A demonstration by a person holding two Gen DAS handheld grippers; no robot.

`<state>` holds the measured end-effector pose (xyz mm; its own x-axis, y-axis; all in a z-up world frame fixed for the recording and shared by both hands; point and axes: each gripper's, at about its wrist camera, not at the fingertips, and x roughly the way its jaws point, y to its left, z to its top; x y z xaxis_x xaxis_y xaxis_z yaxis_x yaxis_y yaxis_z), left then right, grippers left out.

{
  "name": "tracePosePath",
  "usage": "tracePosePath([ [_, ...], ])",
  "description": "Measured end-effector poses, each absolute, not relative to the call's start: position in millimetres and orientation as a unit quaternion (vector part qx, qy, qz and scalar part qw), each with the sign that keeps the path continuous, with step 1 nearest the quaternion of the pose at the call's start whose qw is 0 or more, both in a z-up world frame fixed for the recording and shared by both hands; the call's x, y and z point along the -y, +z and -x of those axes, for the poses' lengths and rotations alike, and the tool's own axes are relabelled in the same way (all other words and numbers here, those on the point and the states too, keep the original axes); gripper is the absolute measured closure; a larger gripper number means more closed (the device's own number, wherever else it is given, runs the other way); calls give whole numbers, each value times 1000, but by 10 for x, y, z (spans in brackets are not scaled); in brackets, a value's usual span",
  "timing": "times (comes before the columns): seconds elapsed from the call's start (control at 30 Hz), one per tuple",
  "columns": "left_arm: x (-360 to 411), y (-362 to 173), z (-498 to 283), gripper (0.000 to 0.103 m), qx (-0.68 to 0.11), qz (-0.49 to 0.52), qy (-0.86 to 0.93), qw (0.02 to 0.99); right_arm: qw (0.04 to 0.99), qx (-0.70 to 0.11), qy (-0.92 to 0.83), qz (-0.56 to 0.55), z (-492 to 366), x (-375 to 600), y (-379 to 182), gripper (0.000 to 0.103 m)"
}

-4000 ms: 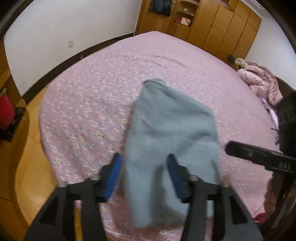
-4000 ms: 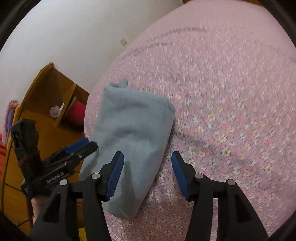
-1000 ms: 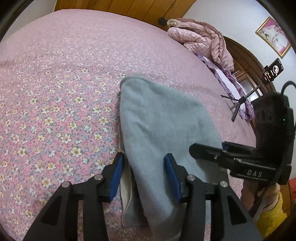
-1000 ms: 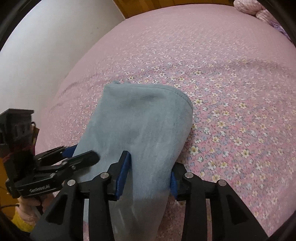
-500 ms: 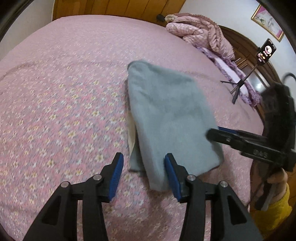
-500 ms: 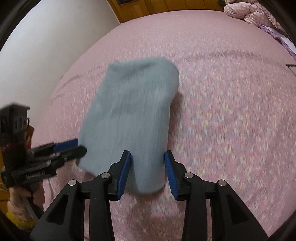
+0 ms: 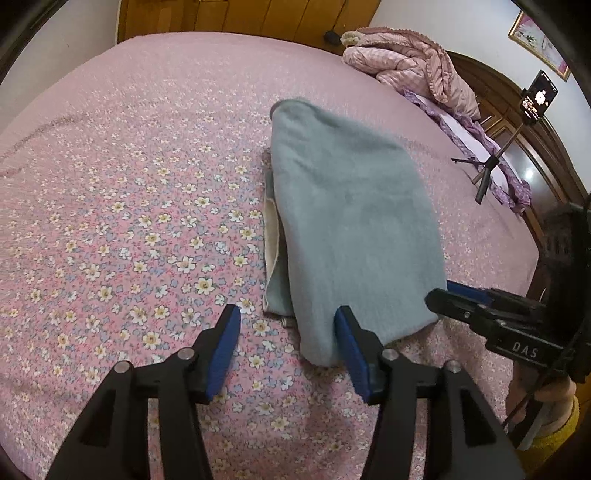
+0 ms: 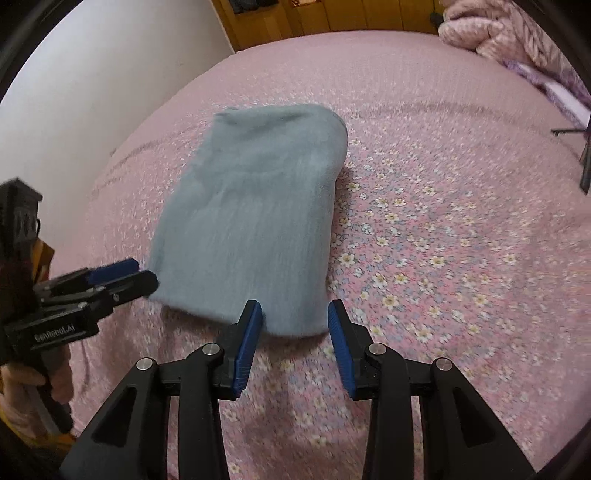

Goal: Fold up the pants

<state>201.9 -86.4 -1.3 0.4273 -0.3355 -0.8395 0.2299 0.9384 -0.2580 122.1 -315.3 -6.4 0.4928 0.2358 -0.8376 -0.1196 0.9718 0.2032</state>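
The grey-blue pants (image 7: 351,221) lie folded in a compact bundle on the pink flowered bed (image 7: 129,184); a cream lining edge shows at the bundle's left side. In the right wrist view the pants (image 8: 251,206) lie just ahead of the fingers. My left gripper (image 7: 288,343) is open and empty, at the bundle's near end, not touching it. My right gripper (image 8: 295,332) is open and empty, just short of the bundle's near edge. Each gripper shows in the other's view: the right one (image 7: 461,299), the left one (image 8: 122,275).
A crumpled pink quilt (image 7: 410,62) lies at the far right of the bed. A phone on a tripod (image 7: 495,155) stands at the right by the dark headboard. Wooden wardrobes (image 7: 258,18) line the far wall. A white wall (image 8: 92,74) lies left of the bed.
Both grippers have let go of the pants and drawn back from them. The folded bundle now lies flat on the bed, farther from the fingers.
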Motion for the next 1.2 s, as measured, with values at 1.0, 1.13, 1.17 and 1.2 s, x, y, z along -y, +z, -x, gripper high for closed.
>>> tracePosePath([
  [1.0,1186,-326,-1694,0,-509,-30,-67,858,876,-480,18,-42,-966,3290,-544,12],
  [1.13,1253,-348,-1718,0,-508,-36,-60,859,877,-478,20,-38,-991,3306,-563,8],
  [1.17,1263,-353,-1723,0,-507,-37,-60,859,877,-478,20,-36,-998,3314,-566,7],
  [1.2,1275,-360,-1722,0,-507,-39,-61,859,877,-478,20,-36,-999,3325,-565,7],
])
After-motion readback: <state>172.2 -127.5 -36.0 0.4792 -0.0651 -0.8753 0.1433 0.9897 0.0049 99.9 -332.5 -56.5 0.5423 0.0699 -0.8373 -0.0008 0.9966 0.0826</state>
